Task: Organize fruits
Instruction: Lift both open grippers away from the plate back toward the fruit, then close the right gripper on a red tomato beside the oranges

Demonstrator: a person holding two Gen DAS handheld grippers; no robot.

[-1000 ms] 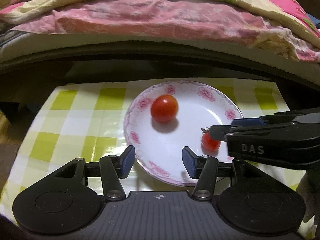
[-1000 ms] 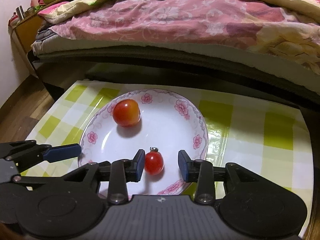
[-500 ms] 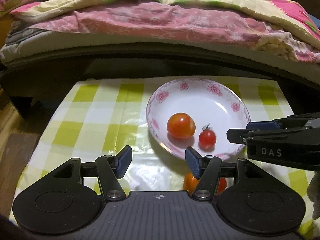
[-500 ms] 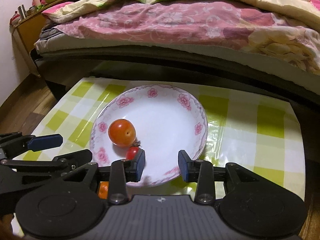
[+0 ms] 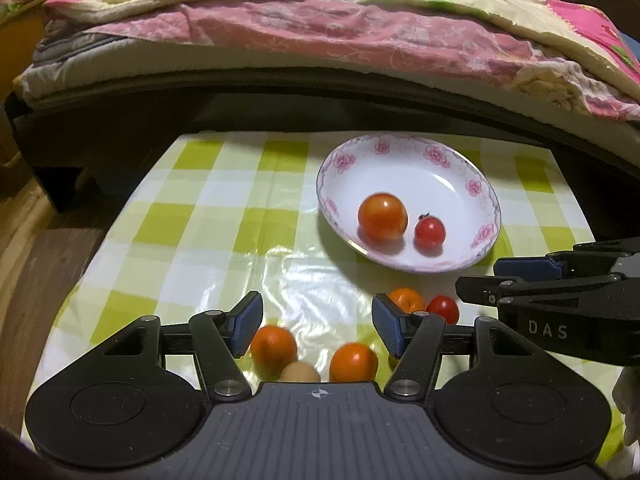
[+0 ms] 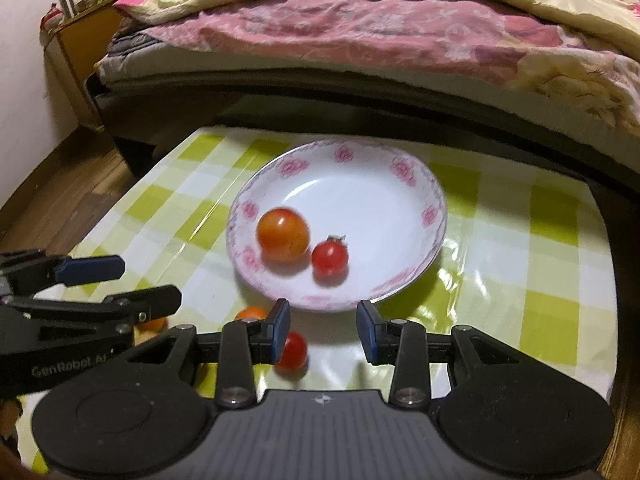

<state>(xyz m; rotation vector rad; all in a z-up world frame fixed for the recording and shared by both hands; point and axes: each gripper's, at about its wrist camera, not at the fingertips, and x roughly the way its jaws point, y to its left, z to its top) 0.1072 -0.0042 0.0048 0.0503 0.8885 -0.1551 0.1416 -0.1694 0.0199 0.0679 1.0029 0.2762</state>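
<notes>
Pale fruit (image 5: 301,372) half-hidden behind tongs body

Home bedroom: bed w/ floral quilt (image 5: 320,28), checked-cloth table (image 5: 200,220).

Glossy ceramic plate (image 5: 486,204) – shiny plastic checked tablecloth (image 5: 208,216) – soft crumpled cloth bedding (image 5: 320,28)
</notes>
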